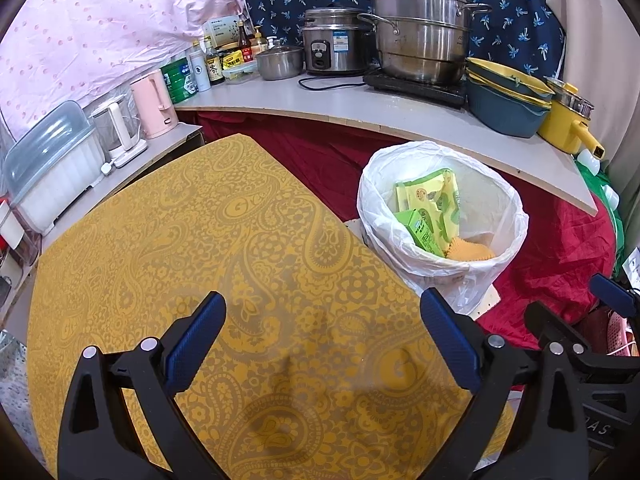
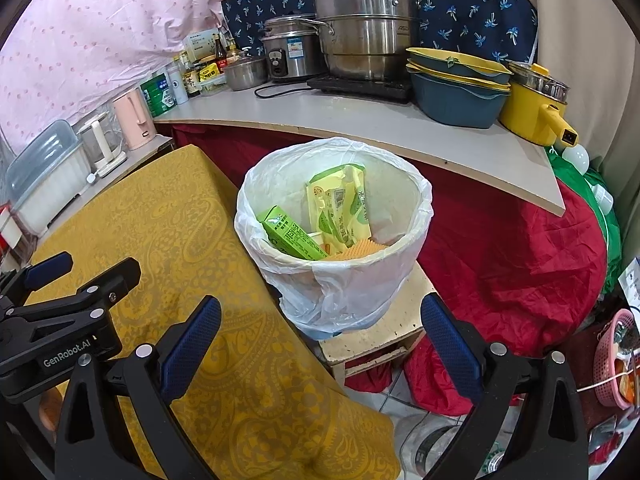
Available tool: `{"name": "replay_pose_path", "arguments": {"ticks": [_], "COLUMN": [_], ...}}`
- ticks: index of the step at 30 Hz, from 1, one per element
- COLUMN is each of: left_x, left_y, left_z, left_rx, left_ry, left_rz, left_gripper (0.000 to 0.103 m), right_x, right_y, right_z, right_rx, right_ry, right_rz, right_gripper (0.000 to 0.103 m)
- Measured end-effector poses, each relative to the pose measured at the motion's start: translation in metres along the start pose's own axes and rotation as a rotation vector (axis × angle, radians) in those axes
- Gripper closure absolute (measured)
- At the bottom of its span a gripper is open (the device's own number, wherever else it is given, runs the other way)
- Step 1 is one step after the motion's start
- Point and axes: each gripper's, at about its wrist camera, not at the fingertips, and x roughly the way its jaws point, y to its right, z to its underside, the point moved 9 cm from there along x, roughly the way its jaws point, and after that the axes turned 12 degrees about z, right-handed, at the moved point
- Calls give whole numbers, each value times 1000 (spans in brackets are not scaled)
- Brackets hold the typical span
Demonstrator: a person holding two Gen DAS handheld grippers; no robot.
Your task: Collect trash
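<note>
A white bin lined with a plastic bag (image 1: pixel 472 268) (image 2: pixel 360 280) stands on a low wooden stool beside the table. Inside lie a yellow-green wrapper (image 1: pixel 430 200) (image 2: pixel 340 208), a green carton (image 1: pixel 422 232) (image 2: pixel 292 236) and an orange textured piece (image 1: pixel 472 250) (image 2: pixel 360 250). My left gripper (image 1: pixel 322 340) is open and empty above the yellow patterned tablecloth (image 1: pixel 200 240). My right gripper (image 2: pixel 320 340) is open and empty, in front of the bin and just below its level. The left gripper also shows in the right wrist view (image 2: pixel 60 280).
A counter (image 2: pixel 360 124) behind the bin carries steel pots, a rice cooker, stacked blue-yellow bowls (image 2: pixel 456 88), a yellow pot, bottles and kettles. Red cloth (image 2: pixel 512 248) hangs below it. A pink basket (image 2: pixel 616 360) sits at right. Tiled floor shows below the stool.
</note>
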Motion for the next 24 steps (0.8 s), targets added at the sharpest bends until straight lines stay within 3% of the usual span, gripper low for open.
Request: {"name": "replay_pose_path", "arguments": {"ticks": [24], "left_x": [1], "left_y": [6], "left_z": [3], "left_rx": [17], "left_ry": [-3], "left_rz": [-16], "left_gripper": [10], "right_x": [5], "right_y": [7], "right_z": [5], "right_rx": [4], "right_ry": [-8], "right_rz": [9], "right_gripper": [7]}}
